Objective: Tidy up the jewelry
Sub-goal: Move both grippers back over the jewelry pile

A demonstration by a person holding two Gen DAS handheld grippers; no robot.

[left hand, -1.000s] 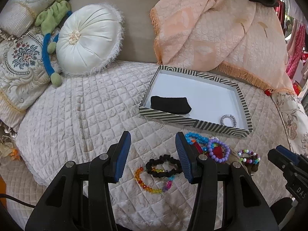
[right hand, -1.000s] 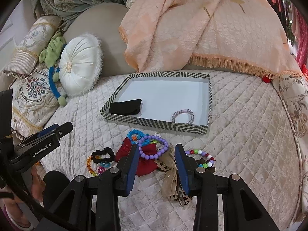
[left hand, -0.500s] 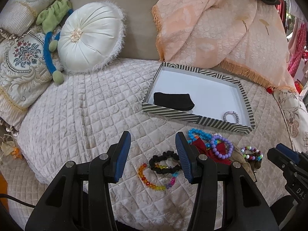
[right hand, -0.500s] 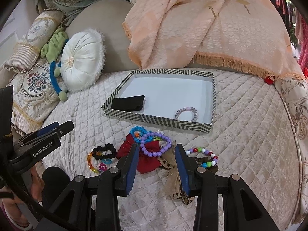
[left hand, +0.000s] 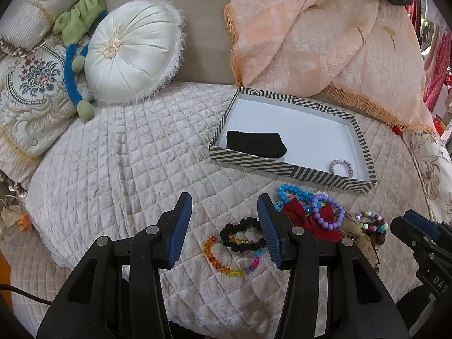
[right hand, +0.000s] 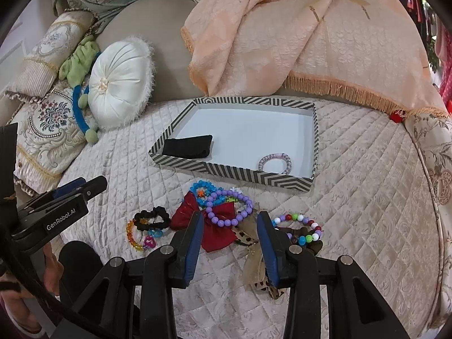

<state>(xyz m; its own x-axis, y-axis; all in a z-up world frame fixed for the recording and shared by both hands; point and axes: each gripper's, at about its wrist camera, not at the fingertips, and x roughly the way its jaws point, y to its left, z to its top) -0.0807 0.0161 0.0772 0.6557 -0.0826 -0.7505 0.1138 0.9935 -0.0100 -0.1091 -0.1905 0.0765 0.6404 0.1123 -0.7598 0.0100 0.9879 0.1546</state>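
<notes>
A striped tray (left hand: 291, 169) (right hand: 226, 171) lies on the quilted bed. It holds a black cloth (left hand: 255, 143) (right hand: 189, 147) and a pale lilac hair tie (left hand: 341, 166) (right hand: 275, 163). In front of it lies a pile of jewelry: black scrunchie (left hand: 240, 236) (right hand: 151, 220), rainbow bead bracelet (left hand: 226, 265) (right hand: 135, 237), blue bead bracelet (left hand: 292, 193), purple bead bracelet (left hand: 329, 214) (right hand: 228, 209), red bow (right hand: 217, 226), multicolour bracelet (left hand: 371, 221) (right hand: 302, 228). My left gripper (left hand: 224, 226) is open above the scrunchie. My right gripper (right hand: 230, 236) is open over the red bow and purple bracelet.
A round white cushion (left hand: 131, 50) (right hand: 118, 84), a green and blue plush toy (left hand: 76, 42) and patterned pillows (left hand: 31, 90) lie at the back left. A peach fringed blanket (left hand: 325, 42) (right hand: 296, 34) hangs behind the tray. The bed edge curves at right.
Both grippers have drawn back slightly from the bed, so the tray and jewelry sit a little lower and farther in view. Jaws unchanged.
</notes>
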